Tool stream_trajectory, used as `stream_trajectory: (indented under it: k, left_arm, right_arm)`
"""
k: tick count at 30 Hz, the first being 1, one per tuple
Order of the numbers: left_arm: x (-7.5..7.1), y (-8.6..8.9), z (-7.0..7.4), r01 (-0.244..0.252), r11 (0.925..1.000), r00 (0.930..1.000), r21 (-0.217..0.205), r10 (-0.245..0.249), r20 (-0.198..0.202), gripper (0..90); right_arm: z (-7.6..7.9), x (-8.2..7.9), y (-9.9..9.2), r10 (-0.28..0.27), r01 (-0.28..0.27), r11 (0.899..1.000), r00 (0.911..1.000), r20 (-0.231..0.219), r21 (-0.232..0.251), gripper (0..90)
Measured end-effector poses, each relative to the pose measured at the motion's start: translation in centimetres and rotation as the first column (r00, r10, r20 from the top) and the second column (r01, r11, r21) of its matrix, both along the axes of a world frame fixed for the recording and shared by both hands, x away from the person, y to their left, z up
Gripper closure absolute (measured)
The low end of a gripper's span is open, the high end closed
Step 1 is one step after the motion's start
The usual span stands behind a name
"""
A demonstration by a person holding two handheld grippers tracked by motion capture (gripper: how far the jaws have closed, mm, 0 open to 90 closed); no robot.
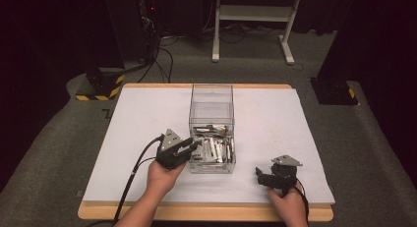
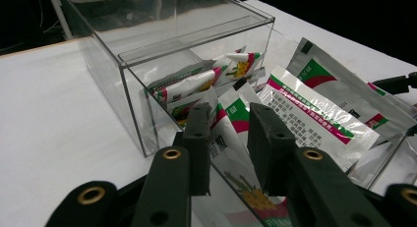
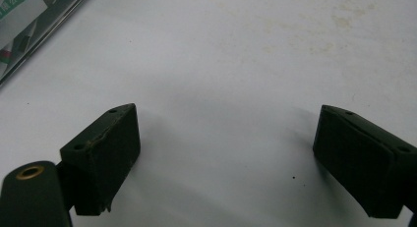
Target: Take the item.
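Observation:
A clear plastic box (image 1: 211, 97) stands mid-table with several green, pink and white sachets (image 1: 215, 149) piled in its near end. My left gripper (image 1: 191, 147) reaches into the box's near left corner. In the left gripper view its jaws (image 2: 229, 120) stand a narrow gap apart around an upright sachet (image 2: 227, 147), and I see no pad pressing on it. More sachets (image 2: 314, 114) lie to the right, inside the box (image 2: 133, 89). My right gripper (image 1: 259, 175) rests on the white table right of the box, open wide (image 3: 226, 138) over bare surface.
The white tabletop (image 1: 137, 133) has a wooden rim at front and back. The box's corner with a sachet (image 3: 24, 20) sits at the upper left of the right gripper view. Beyond the table are a white frame (image 1: 253, 20), cables and hazard-striped bases (image 1: 101, 89).

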State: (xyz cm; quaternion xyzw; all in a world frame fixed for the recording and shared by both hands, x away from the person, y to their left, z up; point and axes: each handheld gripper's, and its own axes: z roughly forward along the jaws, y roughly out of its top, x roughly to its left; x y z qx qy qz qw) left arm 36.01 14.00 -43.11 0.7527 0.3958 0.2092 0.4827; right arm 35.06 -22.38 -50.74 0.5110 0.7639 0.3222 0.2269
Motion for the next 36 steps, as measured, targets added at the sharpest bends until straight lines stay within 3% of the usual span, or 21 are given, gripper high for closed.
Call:
stream_trajectory:
  k: [20,36]
  left_arm:
    - [-0.55,0.24,-0.61,-0.02,0.9986,0.9995,-0.049,0.022,0.021,87.9]
    - [-0.72,0.49,-0.27,-0.038,0.9946,0.9984,-0.096,0.041,0.038,89.2]
  right_arm:
    - [-0.02,0.01,-0.02,0.004,-0.004,1.0,1.0,0.004,-0.001,10.5]
    - [-0.02,-0.02,-0.01,0.001,-0.001,1.0,1.0,0.003,0.0,10.5]
